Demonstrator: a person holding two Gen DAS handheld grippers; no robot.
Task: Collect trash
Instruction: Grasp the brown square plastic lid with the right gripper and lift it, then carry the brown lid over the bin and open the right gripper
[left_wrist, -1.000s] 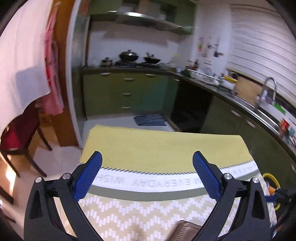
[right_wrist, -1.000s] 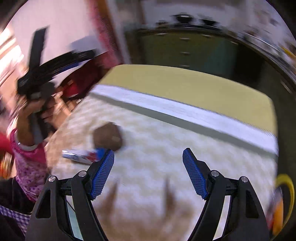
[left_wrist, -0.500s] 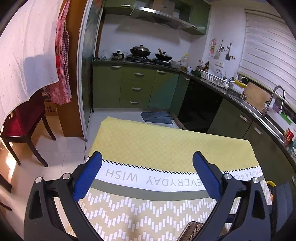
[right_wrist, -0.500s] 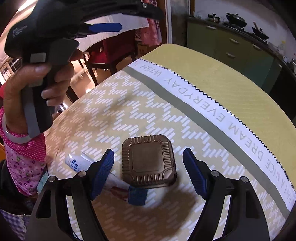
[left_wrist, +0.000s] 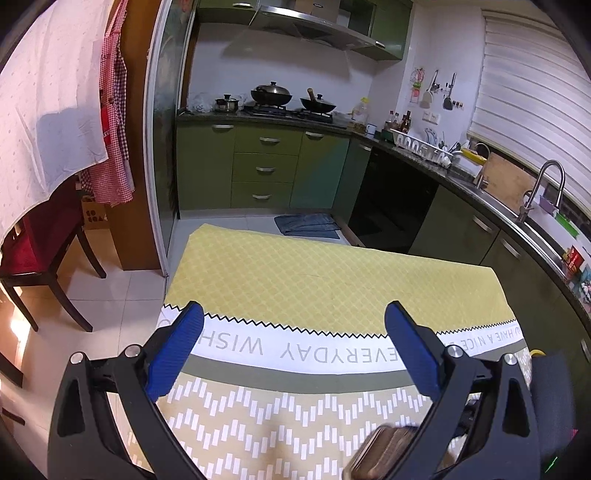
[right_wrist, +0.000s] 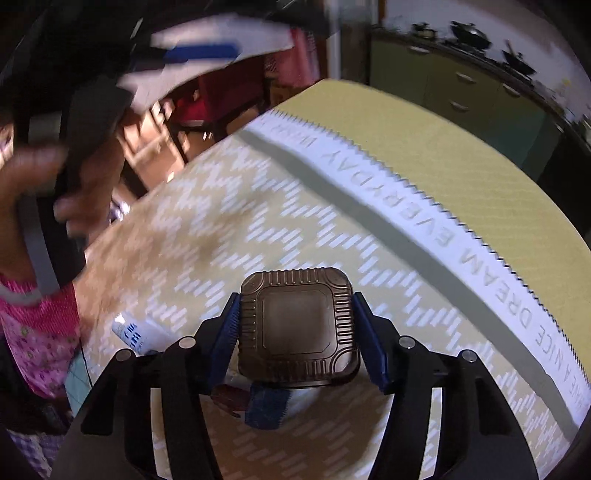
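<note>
L cam: sits on my left gripper (left_wrist: 293, 350), looks fwd along its fingers, tilted down some, over the tablecloth (left_wrist: 332, 280) twd the kitchen counter (left_wrist: 480, 192).
R cam: on my right gripper (right_wrist: 297, 332), steeper down, v. close to the cloth.
Shared: same cloth w/ lettered band; brown tray (right_wrist: 297, 326) at L cam's bottom edge; left gripper top-left in R cam.

Warm, dim indoor light, with 1 sharp view and 1 smeared view.

The left wrist view is crisp: the kitchen wall (left_wrist: 280, 66) is bright, the cabinets (left_wrist: 264, 170) bow outward, and black vignette fills the corners. The right wrist view is motion-blurred, worst on the person's hand (right_wrist: 55, 184) and the cloth on the tabletop (right_wrist: 207, 236); only the brown tray (right_wrist: 299, 328) stays sharp, over a soft shadow.
</note>
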